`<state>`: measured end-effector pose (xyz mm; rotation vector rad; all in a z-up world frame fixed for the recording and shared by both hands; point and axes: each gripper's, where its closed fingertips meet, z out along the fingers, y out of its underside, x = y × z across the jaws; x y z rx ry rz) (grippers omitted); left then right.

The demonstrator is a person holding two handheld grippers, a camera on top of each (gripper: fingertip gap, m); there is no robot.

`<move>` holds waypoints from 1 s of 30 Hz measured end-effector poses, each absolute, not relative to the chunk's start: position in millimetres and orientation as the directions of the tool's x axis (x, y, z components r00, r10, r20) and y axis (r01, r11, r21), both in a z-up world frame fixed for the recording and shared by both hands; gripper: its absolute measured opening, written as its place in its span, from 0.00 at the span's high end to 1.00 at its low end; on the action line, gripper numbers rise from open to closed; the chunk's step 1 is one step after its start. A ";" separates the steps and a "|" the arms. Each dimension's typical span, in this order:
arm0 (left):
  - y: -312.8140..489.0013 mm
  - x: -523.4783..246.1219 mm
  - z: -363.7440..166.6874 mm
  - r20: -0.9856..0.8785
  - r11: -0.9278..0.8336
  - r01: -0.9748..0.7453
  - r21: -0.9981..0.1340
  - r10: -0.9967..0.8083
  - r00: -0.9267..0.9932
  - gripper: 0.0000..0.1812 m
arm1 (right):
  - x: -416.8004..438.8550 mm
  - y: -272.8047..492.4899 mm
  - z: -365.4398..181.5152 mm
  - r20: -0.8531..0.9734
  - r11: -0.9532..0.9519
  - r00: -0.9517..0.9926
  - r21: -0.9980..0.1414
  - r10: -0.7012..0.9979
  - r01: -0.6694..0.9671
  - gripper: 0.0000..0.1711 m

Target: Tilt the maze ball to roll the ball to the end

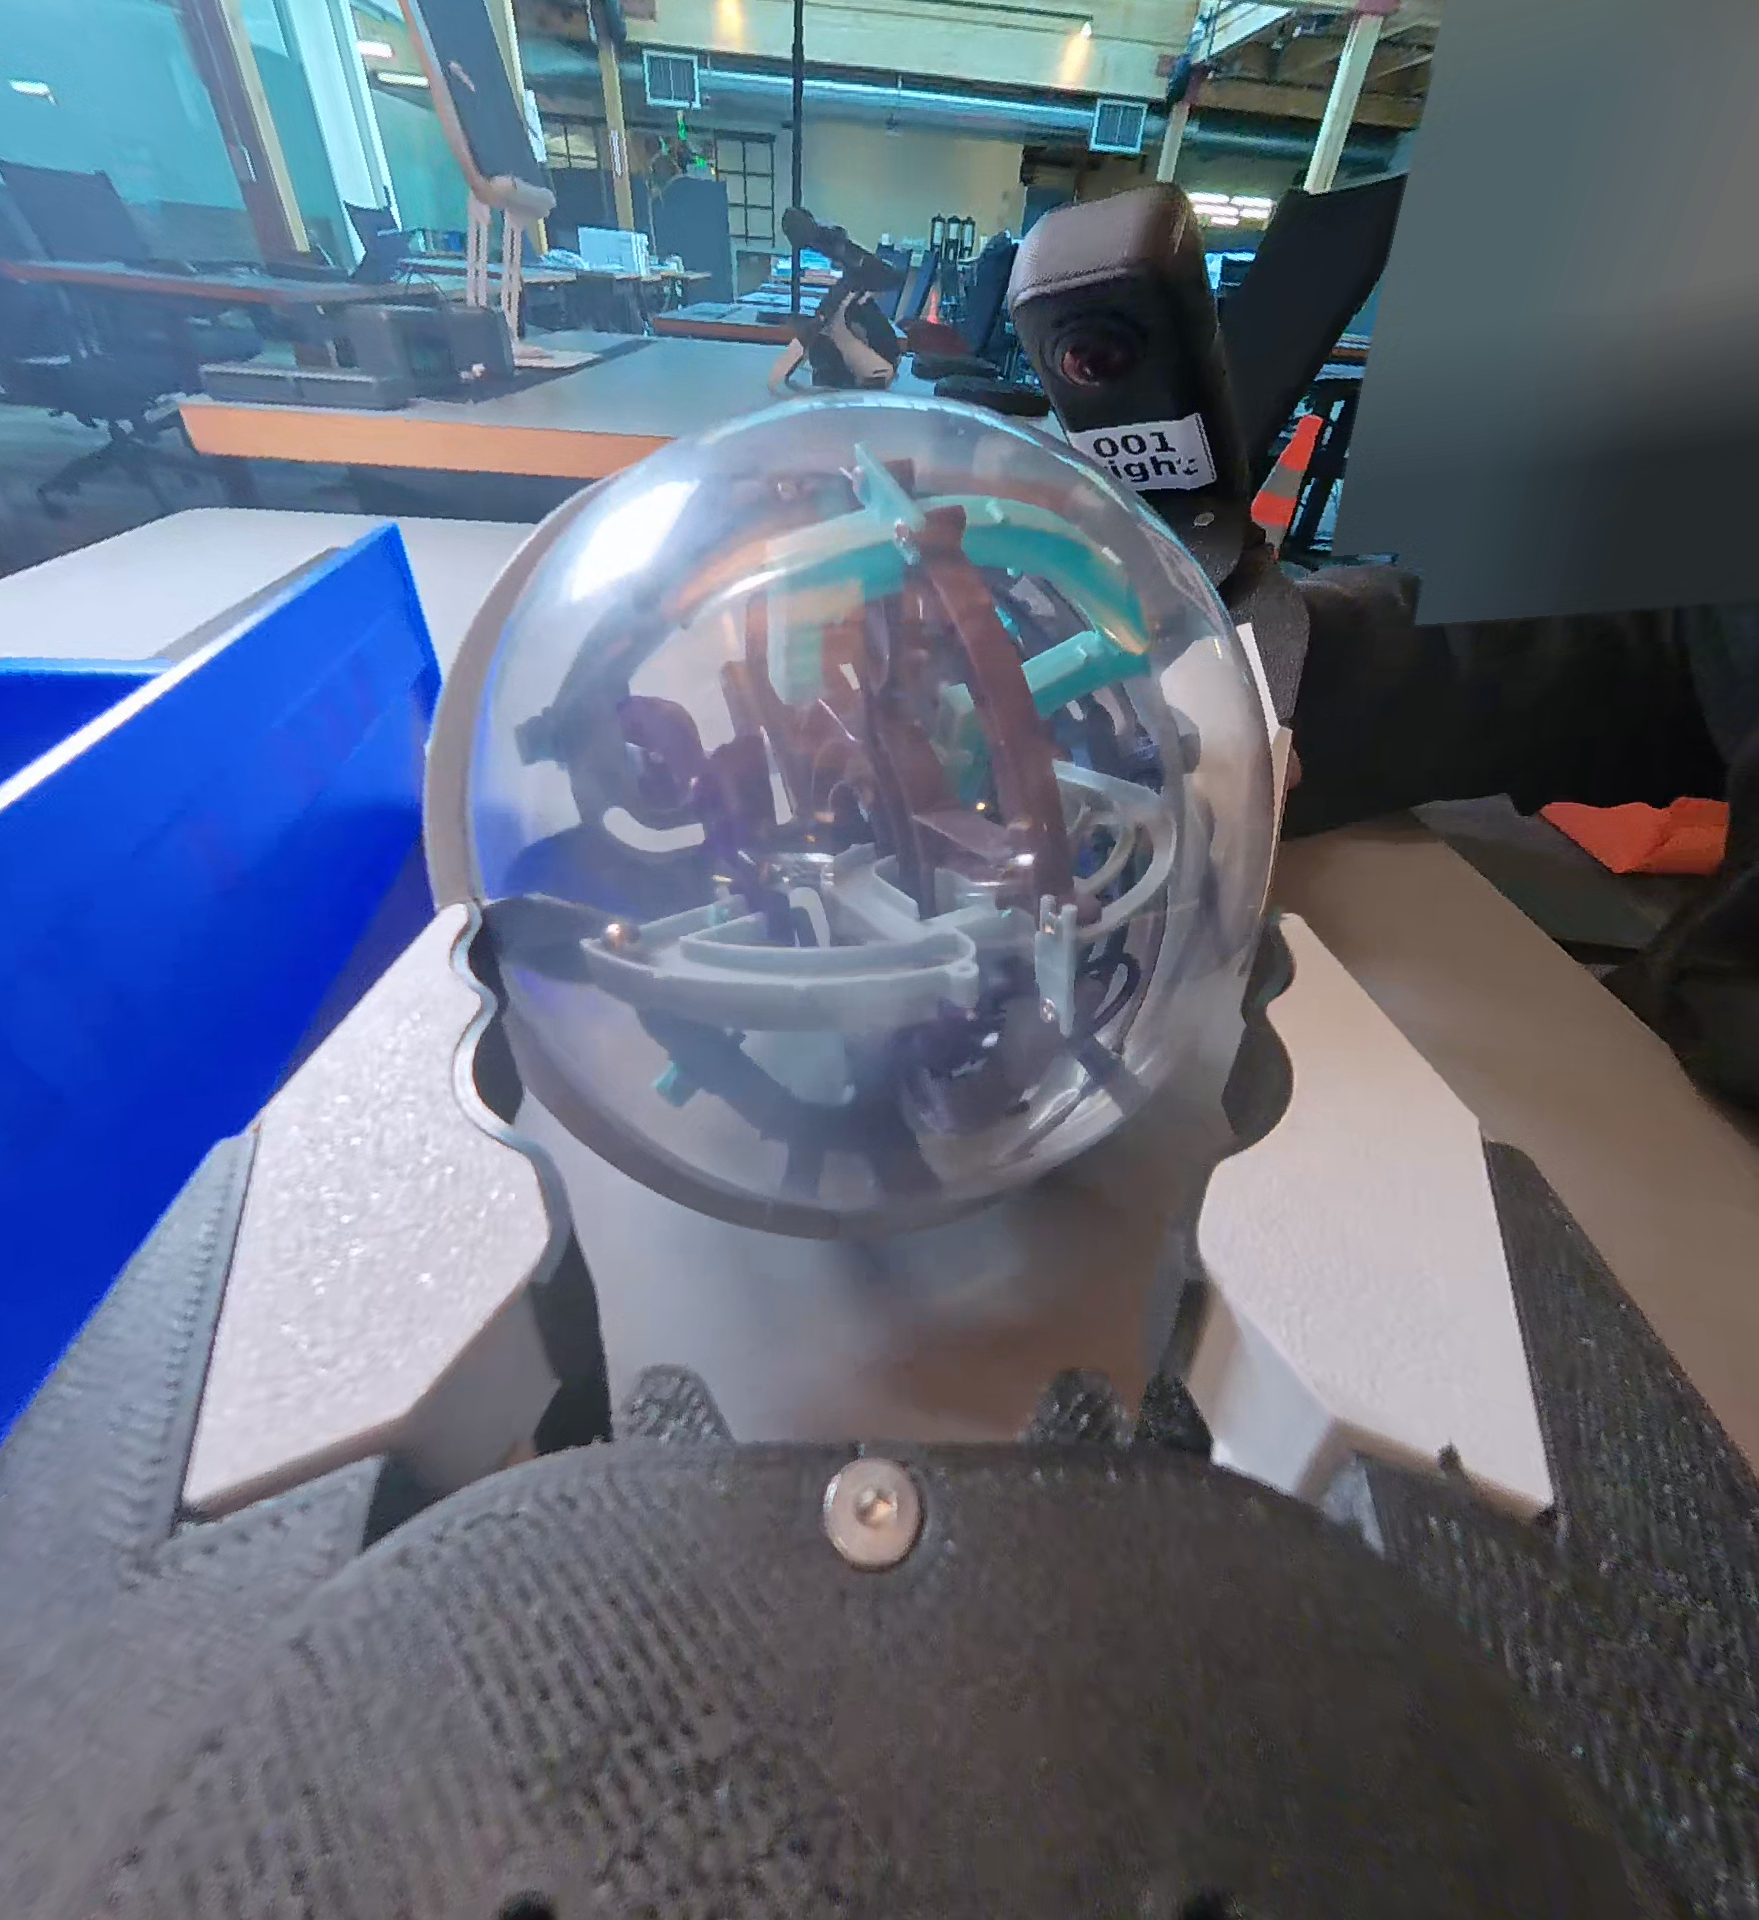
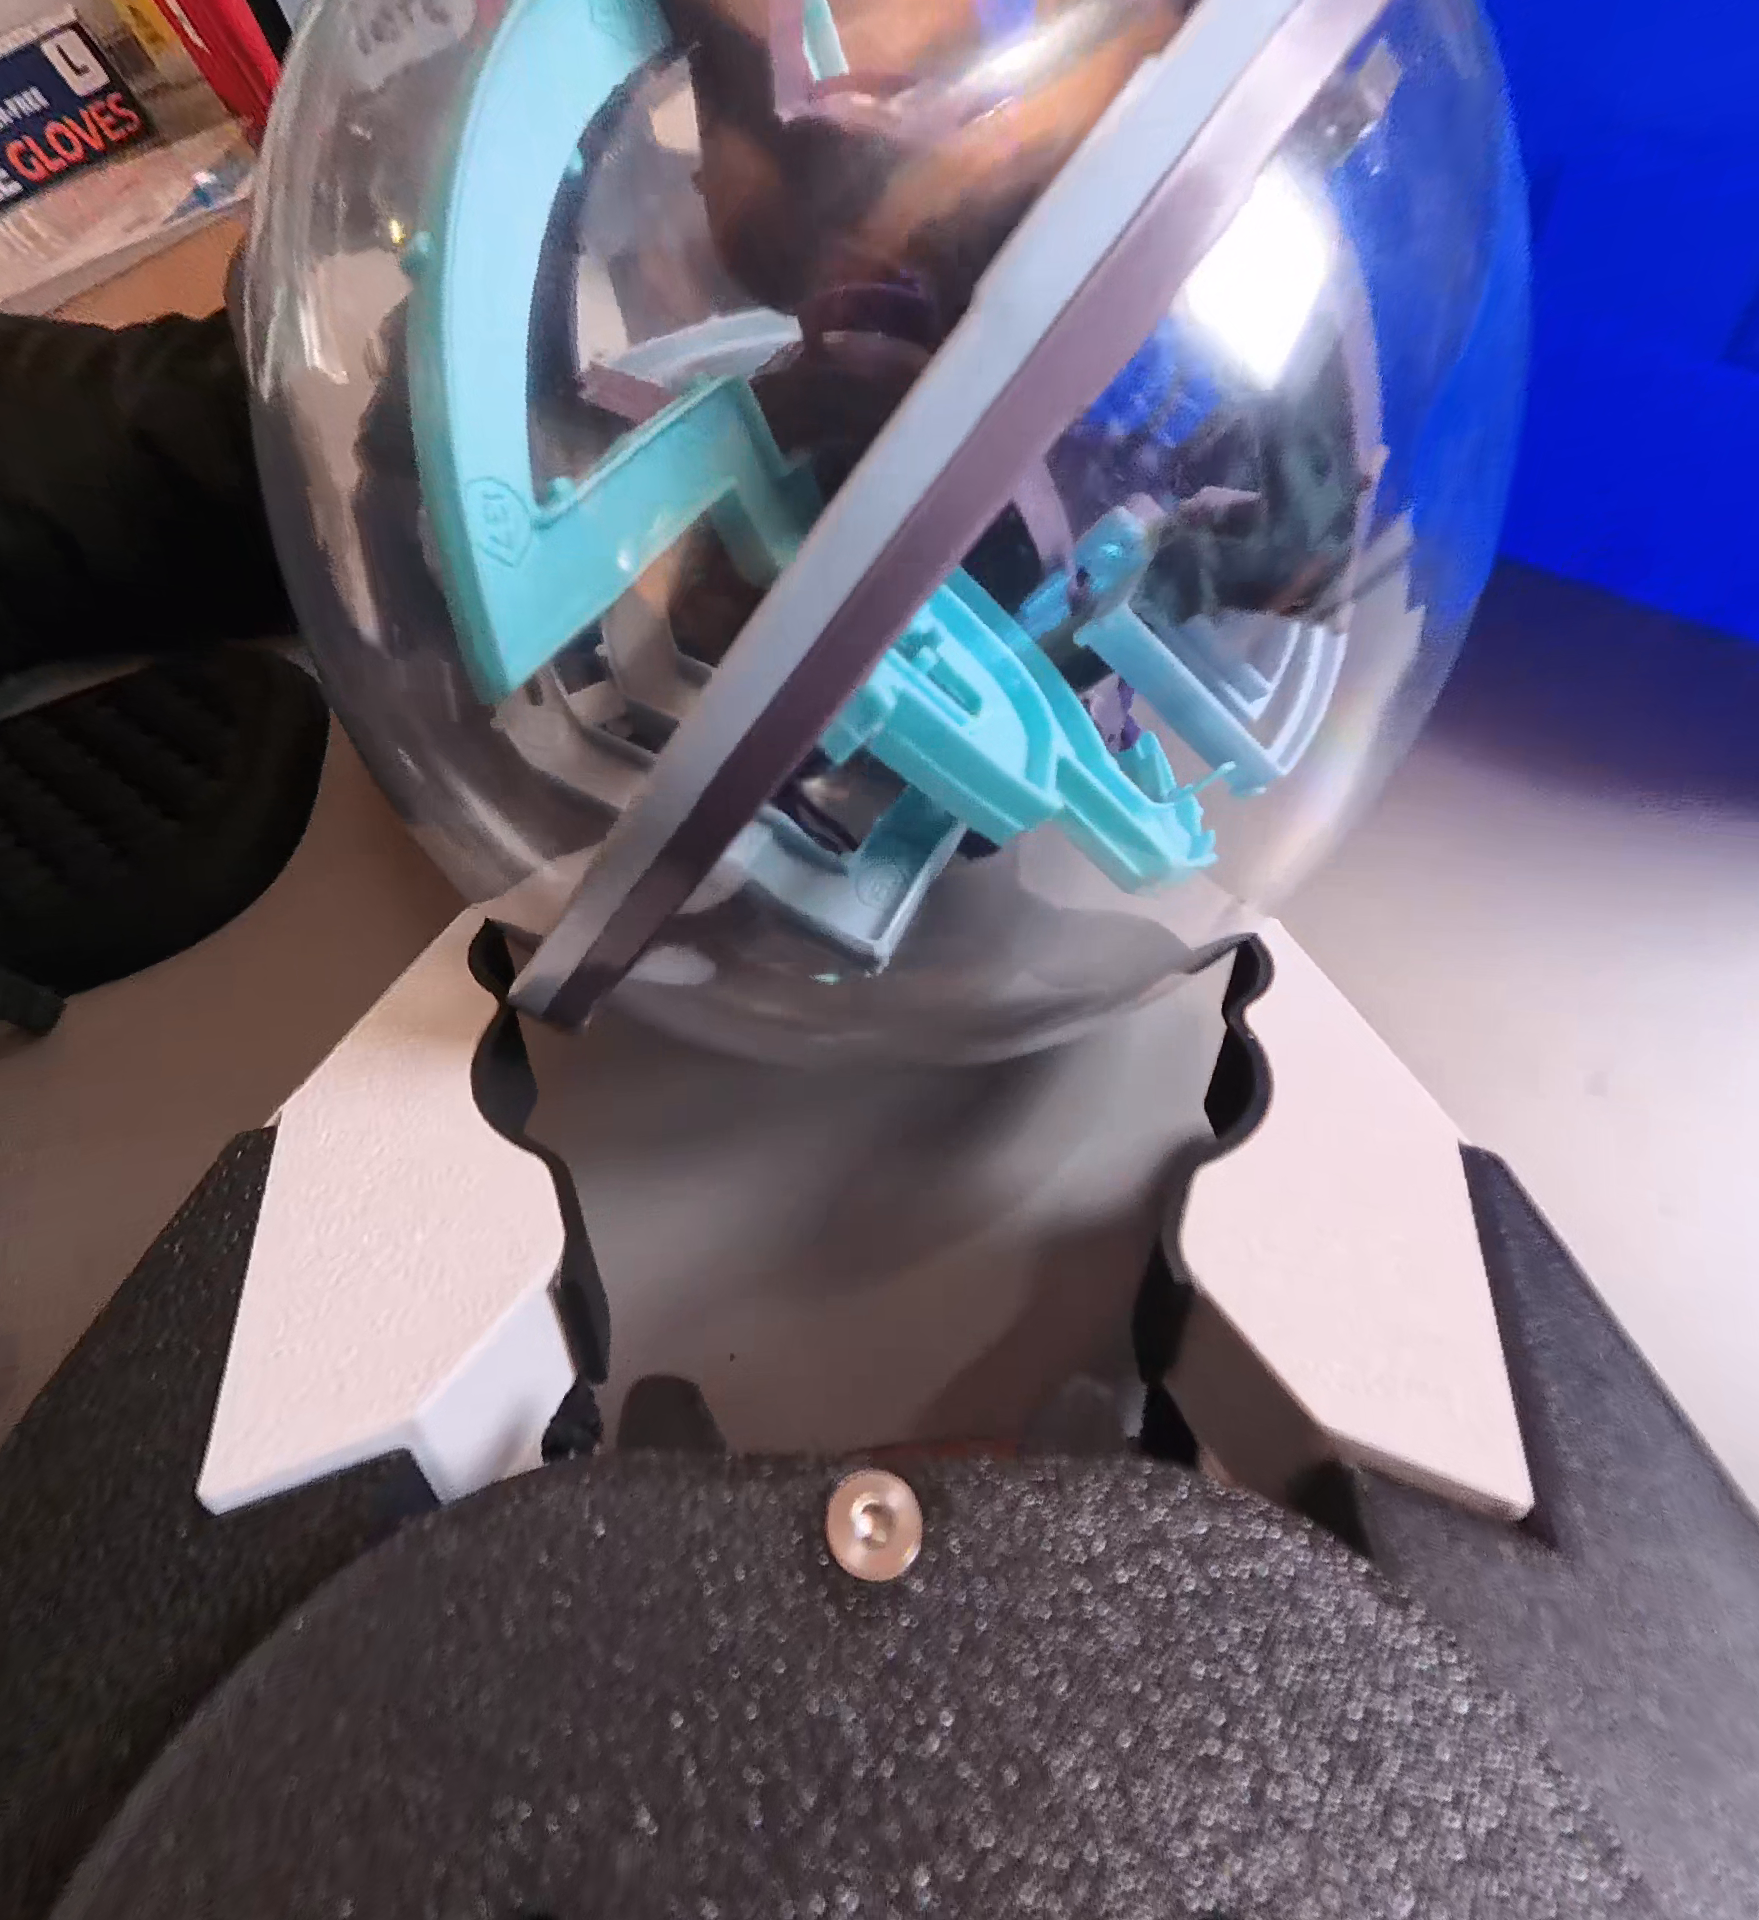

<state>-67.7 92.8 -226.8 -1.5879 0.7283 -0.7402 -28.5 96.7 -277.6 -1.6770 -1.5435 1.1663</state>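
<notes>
Right now I hold the maze ball [image 1: 849,821] between my two grippers, in the middle of both views. My left gripper [image 1: 870,997] is spread wide and its fingertips press the clear shell from both sides. My right gripper [image 2: 875,997] is spread wide too and cups the shell the same way, with the grey seam ring [image 2: 916,499] slanting across the upper middle. A tiny metal ball [image 1: 630,934] sits on a grey track at the lower left of the shell. I think it has lots of track left. A blue bin [image 1: 158,883] stands at the left.
</notes>
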 end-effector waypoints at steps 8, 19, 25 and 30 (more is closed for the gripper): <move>98.5 -63.0 -213.7 -0.022 -0.058 -0.098 -0.993 -0.748 0.663 0.21 | -37.3 102.4 -263.9 -0.183 -0.125 -0.104 -0.903 0.978 0.412 0.18; 106.1 -57.3 -108.5 -0.043 0.044 -0.019 -0.999 -0.624 0.780 0.22 | -35.6 115.2 -159.6 -0.173 -0.082 -0.281 -0.948 0.944 0.308 0.18; 98.5 -57.1 -46.1 -0.088 0.190 0.029 -0.981 -0.578 0.812 0.23 | -35.9 113.5 -102.7 -0.174 -0.062 -0.403 -0.959 0.899 0.276 0.17; 83.6 -56.2 -17.9 -0.147 0.302 0.029 -0.953 -0.543 0.827 0.25 | -33.9 107.5 -68.0 -0.139 -0.020 -0.483 -0.970 0.865 0.244 0.17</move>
